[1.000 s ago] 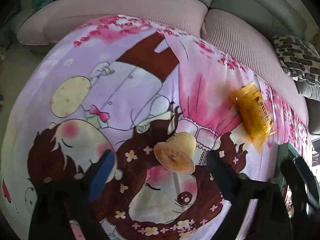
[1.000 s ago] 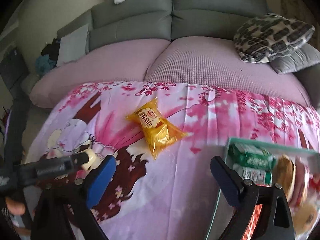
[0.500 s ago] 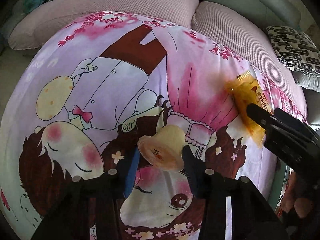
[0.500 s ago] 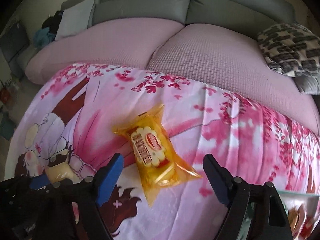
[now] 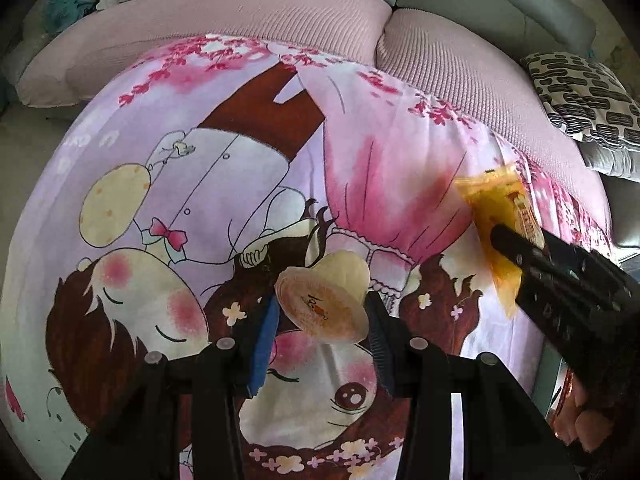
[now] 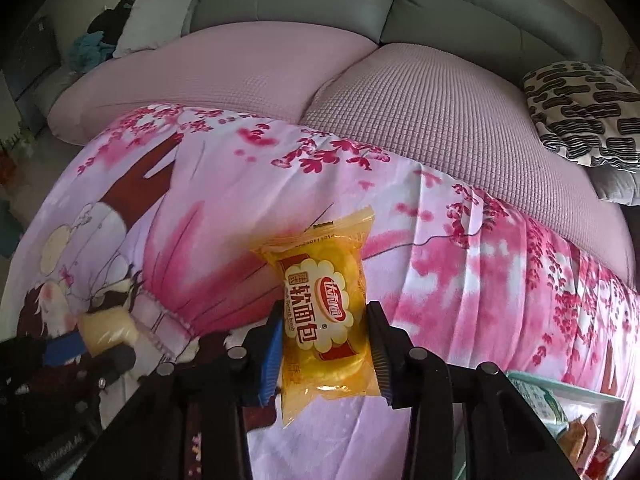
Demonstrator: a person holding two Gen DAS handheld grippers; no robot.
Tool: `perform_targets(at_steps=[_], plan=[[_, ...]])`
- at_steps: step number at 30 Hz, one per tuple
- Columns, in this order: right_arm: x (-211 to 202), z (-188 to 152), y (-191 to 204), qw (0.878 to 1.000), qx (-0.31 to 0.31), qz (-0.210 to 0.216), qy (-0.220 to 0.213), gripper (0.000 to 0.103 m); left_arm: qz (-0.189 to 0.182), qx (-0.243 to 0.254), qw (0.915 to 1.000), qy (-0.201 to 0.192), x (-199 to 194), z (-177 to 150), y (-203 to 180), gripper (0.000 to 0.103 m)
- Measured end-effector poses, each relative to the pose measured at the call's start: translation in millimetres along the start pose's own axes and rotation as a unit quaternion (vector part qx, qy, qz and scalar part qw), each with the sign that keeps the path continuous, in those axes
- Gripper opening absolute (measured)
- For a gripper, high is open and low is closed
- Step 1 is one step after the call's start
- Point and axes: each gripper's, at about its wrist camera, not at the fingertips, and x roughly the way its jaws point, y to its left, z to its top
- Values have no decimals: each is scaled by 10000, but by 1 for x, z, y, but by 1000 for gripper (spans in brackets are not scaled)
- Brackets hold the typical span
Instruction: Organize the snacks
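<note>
Item one: jelly cup, pale yellow, lying on its side on the cartoon-print pink cloth, clamped between the jaws of the left gripper. Item two: yellow bread packet, red-and-white label, on the same cloth, jaws of the right gripper pressed against both its sides. Snack box, partly filled, at lower right. Pink-covered sofa behind, patterned cushion at right.

Two wrist fisheyes, angled steeply down, close over the blanket, both seeing the sofa behind
</note>
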Motion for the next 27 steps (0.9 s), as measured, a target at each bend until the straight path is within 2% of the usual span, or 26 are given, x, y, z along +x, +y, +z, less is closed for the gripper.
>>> perform_targets(at_steps=[10,22,27], plan=[[-61,-30,-11,9983,501,42,-312,41,-22,168,9992,-349,-32,-7,-14,45],[-119,-103,-41,9876,1467,-70,-554,41,-12,419,9958,-809,-69,-23,-44,45],[-137,-125,-56,9814,1804,-60,-656,41,-217,547,9940,-924,-81,-29,-64,45]])
